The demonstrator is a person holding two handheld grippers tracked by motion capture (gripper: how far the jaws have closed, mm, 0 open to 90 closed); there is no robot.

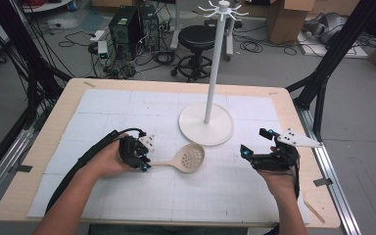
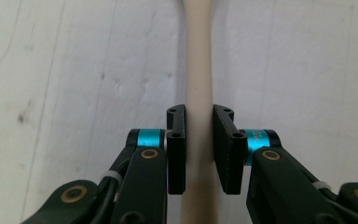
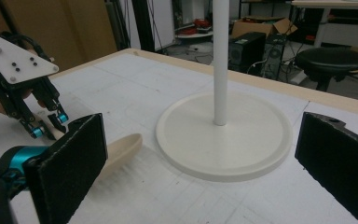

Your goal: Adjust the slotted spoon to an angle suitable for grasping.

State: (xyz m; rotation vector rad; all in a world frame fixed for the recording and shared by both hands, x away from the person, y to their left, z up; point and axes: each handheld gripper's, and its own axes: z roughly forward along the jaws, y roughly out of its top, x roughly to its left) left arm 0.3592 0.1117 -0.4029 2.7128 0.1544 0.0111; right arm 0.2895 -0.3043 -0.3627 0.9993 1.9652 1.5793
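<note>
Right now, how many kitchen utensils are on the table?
1. A beige slotted spoon lies on the white mat just in front of the stand's round base, its handle clamped in the left tool. Nothing looks hidden.

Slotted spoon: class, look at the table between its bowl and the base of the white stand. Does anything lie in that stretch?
Nothing visible does. The slotted spoon lies on the gridded mat, its handle between the left gripper's jaws. Bare mat separates its bowl from the stand's round base. The right gripper hangs open off to the side.

Grey floor with a black stool (image 1: 197, 36), computer towers (image 1: 133, 23), cardboard boxes (image 1: 286, 17) and loose cables.
</note>
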